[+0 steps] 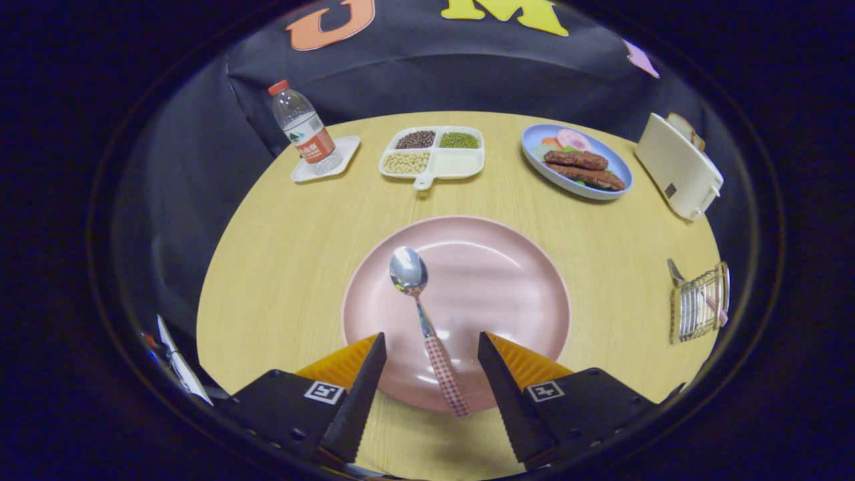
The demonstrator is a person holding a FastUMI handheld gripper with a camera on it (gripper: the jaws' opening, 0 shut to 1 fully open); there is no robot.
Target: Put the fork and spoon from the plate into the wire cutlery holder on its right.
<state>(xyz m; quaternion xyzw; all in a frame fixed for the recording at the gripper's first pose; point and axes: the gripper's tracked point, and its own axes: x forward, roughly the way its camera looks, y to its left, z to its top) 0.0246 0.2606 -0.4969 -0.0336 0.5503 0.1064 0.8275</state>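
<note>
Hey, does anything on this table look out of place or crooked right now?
Nothing is spilled or broken. The spoon lies on the pink plate with its checked handle hanging over the near rim, between the open claw fingers. A checked handle already sits in the wire cutlery holder.

The gripper [431, 344] is held low and level, its two fingers [364, 381] spread wide apart, gripping nothing.
</note>
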